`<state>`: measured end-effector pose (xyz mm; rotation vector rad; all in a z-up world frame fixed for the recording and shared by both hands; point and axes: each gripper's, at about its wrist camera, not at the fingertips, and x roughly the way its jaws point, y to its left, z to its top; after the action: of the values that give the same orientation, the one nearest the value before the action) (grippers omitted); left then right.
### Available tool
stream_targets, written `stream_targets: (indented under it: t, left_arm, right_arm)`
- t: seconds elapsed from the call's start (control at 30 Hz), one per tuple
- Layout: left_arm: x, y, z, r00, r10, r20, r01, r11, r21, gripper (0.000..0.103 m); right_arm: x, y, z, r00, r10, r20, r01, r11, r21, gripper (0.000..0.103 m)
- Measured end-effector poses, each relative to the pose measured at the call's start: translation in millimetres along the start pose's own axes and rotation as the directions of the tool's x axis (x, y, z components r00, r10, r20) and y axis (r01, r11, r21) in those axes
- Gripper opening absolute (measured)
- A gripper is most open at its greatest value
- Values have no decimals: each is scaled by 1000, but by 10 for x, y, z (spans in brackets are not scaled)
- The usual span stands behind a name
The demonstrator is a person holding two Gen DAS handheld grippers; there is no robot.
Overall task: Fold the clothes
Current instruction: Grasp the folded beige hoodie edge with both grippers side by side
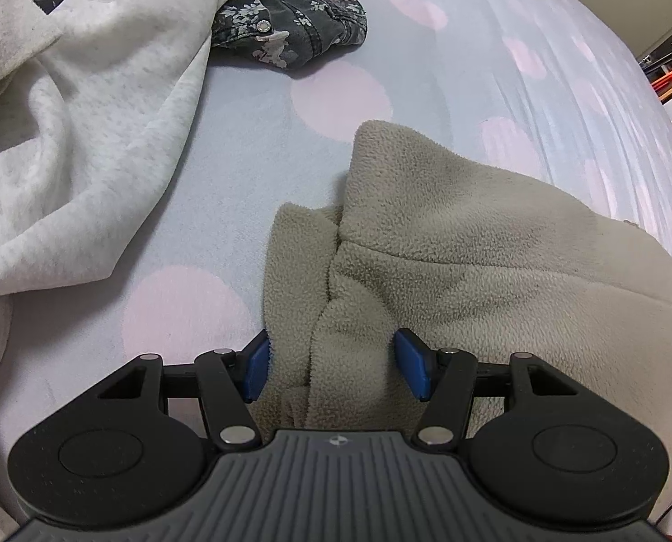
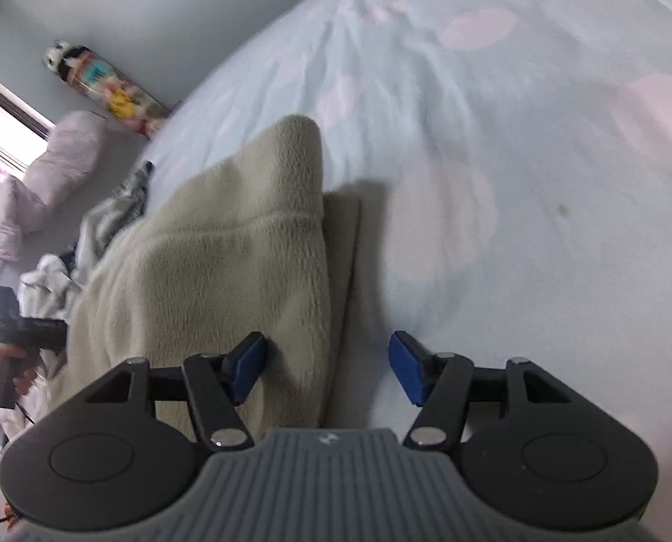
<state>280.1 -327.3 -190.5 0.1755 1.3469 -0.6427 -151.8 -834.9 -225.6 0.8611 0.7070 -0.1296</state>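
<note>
A beige fleece garment [image 1: 448,262] lies on the pale blue bed sheet with pink dots [image 1: 191,189]. My left gripper [image 1: 336,368] points steeply down at the garment's near left edge. A thick bunch of fleece fills the gap between its blue pads [image 1: 256,370], which press on it from both sides. In the right wrist view the fleece [image 2: 227,262] runs away from me, with a thin folded edge beside it. My right gripper [image 2: 326,370] stands open over that edge: the left pad [image 2: 245,370] touches the fleece, while the right pad hangs over bare sheet.
A white-grey sweatshirt [image 1: 87,113] and a dark floral denim piece [image 1: 290,22] lie at the far left of the bed. A heap of clothes [image 2: 110,221], a lilac pillow [image 2: 51,171] and a tube of toys [image 2: 105,86] lie beyond. A hand [image 2: 15,361] grips a black handle.
</note>
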Motion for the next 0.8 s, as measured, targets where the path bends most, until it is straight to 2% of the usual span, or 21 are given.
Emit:
stream_targets:
  t: [0.1,0.3,0.43,0.53,0.67,0.8]
  left_arm:
    - [7,2,-17,1000,-2,7,2,1000,1,56]
    - [24,74,-56,999,-36,26,36,999,-15,56]
    - [20,84,-81,998,-48,41,48,999,-1,52]
    - [-34,71,-125,996,-55,68,53,998,22,43]
    - [-156,16,-169,993,-48,110,42,997,60,26]
    - [-329,-62,-207,987,-63,148,52,995,80,22]
  right_arm:
    - [72,-65,77,998,53,-15,-52,998,43,63]
    - [326,48,194,988,134,-79,-131,991,40,62]
    - [547,146,256,981,162,-107,-153,984,86,42]
    - [537,232,257,987,127,-101,-117,989,95,35]
    - [399,542,310,996,5,-90,-6,1000,-9,30]
    - [214,851,314,996,-78,-45,74,993,-92,25]
